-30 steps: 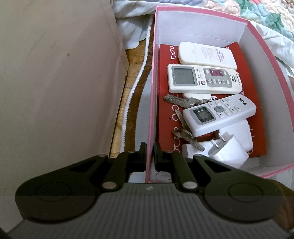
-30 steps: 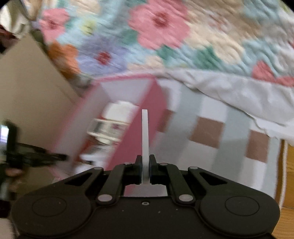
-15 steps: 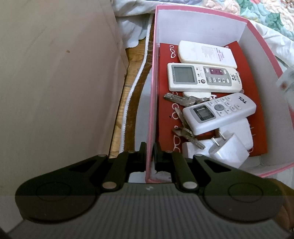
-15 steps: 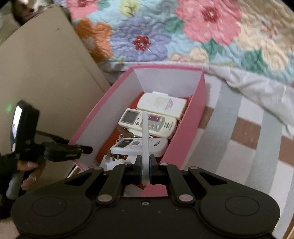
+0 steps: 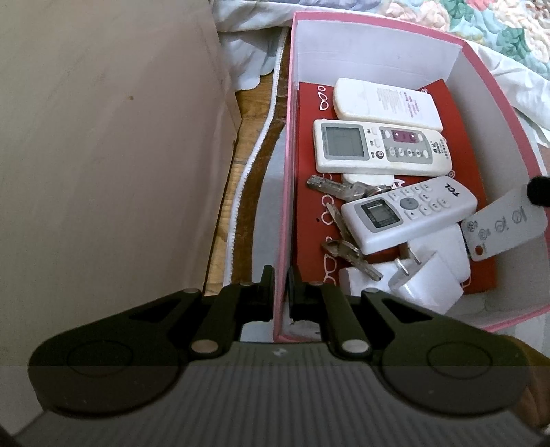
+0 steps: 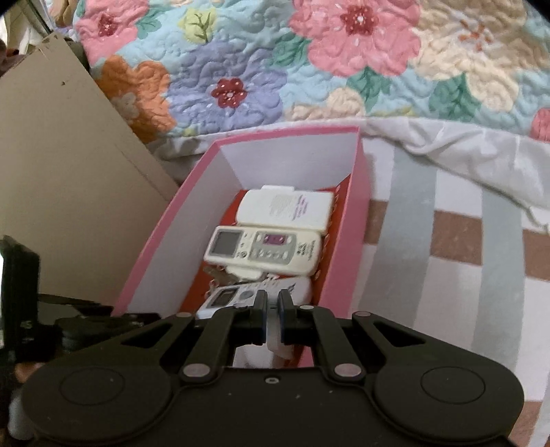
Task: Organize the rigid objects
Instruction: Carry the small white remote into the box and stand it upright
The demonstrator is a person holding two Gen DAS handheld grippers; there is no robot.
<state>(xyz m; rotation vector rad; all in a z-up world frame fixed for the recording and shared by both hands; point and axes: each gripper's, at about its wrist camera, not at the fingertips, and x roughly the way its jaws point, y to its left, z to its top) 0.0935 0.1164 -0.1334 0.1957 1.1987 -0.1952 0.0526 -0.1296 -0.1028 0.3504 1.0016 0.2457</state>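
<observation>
At right of frame, the right gripper (image 6: 271,319), barely parted, releases a thin, light, stiff remote (image 5: 503,225) (best pinched edgewise); left gripper (image 5: 281,292) clamps the pink box (image 5: 378,25) wall.

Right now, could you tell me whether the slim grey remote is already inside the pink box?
Partly in. The slim grey remote hangs tilted over the pink box interior, above the white plug, with the right gripper fingers around its end.
</observation>
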